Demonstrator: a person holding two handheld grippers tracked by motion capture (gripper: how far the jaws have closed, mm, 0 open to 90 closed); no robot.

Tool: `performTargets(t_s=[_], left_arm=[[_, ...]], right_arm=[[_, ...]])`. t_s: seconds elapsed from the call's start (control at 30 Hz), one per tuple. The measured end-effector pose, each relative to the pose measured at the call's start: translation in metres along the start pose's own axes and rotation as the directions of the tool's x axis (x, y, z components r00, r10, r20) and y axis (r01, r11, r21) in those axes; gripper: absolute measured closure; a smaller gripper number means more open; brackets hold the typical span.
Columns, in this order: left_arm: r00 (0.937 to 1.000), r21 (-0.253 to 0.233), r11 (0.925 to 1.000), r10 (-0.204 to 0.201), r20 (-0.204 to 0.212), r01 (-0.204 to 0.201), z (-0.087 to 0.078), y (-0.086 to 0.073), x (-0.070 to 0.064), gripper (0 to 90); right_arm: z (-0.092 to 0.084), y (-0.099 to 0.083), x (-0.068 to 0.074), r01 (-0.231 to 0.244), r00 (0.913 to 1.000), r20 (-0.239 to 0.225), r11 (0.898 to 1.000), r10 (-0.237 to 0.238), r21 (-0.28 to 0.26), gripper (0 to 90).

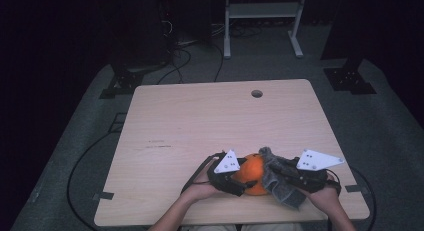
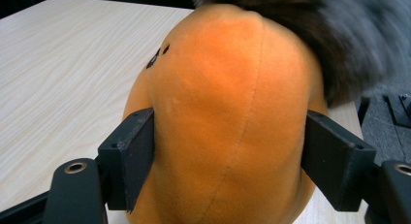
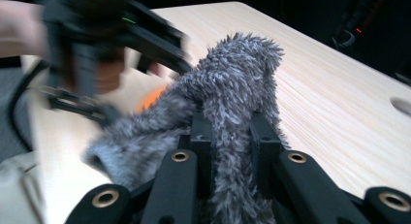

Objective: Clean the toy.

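Orange plush toy (image 2: 232,122), 1 item, near the table (image 1: 200,121) front edge, right of centre. Left gripper (image 2: 228,156): jaws pressed into the toy's 2 flanks. Right gripper (image 3: 231,136): jaws pinching a grey furry cloth (image 3: 237,83) draped over the toy's far side. Step judged: wiping or covering the steadied toy; next move calls for drawing the cloth across while the left holds firm. Left gripper view shows seam and 2 dark marks; high view (image 1: 252,173) shows both hands.
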State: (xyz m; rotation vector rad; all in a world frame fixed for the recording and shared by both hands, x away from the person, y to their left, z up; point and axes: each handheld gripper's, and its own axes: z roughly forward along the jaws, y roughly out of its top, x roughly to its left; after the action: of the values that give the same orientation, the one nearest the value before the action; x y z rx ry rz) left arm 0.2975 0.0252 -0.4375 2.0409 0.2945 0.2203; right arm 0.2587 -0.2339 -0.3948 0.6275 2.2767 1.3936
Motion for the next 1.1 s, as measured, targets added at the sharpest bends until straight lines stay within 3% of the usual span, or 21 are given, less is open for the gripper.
performTargets(t_s=[0.1,0.17,0.27,0.33,0.47,0.57,0.63,0.7,0.73,0.8,0.87,1.0,1.1], left_arm=[[0.9998,0.007,0.9999,0.015,0.015,-0.015,0.004,0.0,-0.006,25.3],[0.9992,0.016,0.9992,0.037,0.013,-0.037,0.004,0.0,-0.009,26.7],[0.9989,0.01,0.9997,0.022,0.043,-0.022,0.002,-0.001,-0.006,29.1],[0.9973,0.014,0.9998,0.015,0.073,-0.016,0.001,-0.003,-0.004,29.3],[0.998,0.011,0.9993,0.036,0.053,-0.036,0.004,-0.001,-0.009,28.0],[0.9953,0.015,0.9969,0.077,0.059,-0.078,0.007,0.0,-0.015,27.8],[0.9899,0.033,0.992,0.119,0.077,-0.122,0.009,-0.001,-0.02,27.7],[0.9883,0.042,0.989,0.139,0.063,-0.142,0.008,-0.001,-0.023,27.2],[0.9887,0.038,0.9896,0.136,0.063,-0.139,0.007,-0.001,-0.022,27.2],[0.9882,0.017,0.9909,0.132,0.077,-0.134,0.005,-0.001,-0.02,24.5],[0.991,-0.02,0.995,0.099,0.09,-0.098,0.004,0.0,-0.017,19.6],[0.9923,-0.016,0.9948,0.101,0.072,-0.1,0.008,-0.003,-0.016,15.9],[0.993,-0.009,0.995,0.1,0.063,-0.1,0.008,-0.002,-0.018,21.2]], right_arm=[[0.004,0.015,0.015,0.063,0.9962,-0.06,0.998,-0.064,-0.02,75.9],[0.01,0.018,0.019,0.11,0.993,-0.046,0.994,-0.109,0.021,76.0],[0.009,0.009,0.004,0.048,0.998,-0.042,0.999,-0.048,-0.003,75.9],[0.003,0.0,-0.007,0.011,0.9999,-0.004,1.0,-0.011,0.001,75.9],[-0.006,-0.007,-0.016,-0.023,0.9994,0.026,1.0,0.022,0.021,75.8],[-0.007,0.004,-0.005,0.005,0.9998,-0.019,1.0,-0.005,0.014,75.9],[-0.003,0.014,0.006,0.066,0.9972,-0.037,0.998,-0.065,0.022,75.9],[0.004,0.017,0.014,0.113,0.9932,-0.032,0.992,-0.112,0.056,75.9],[0.006,0.016,0.013,0.116,0.9931,-0.026,0.991,-0.115,0.066,75.9],[0.006,0.009,0.005,0.068,0.9971,-0.038,0.996,-0.066,0.05,75.9],[0.005,0.003,0.001,0.038,0.9982,-0.049,0.998,-0.035,0.057,75.8],[0.005,0.002,0.003,0.055,0.9974,-0.05,0.996,-0.051,0.066,75.6],[0.002,0.0,-0.003,0.052,0.9972,-0.057,0.996,-0.048,0.072,75.6]])
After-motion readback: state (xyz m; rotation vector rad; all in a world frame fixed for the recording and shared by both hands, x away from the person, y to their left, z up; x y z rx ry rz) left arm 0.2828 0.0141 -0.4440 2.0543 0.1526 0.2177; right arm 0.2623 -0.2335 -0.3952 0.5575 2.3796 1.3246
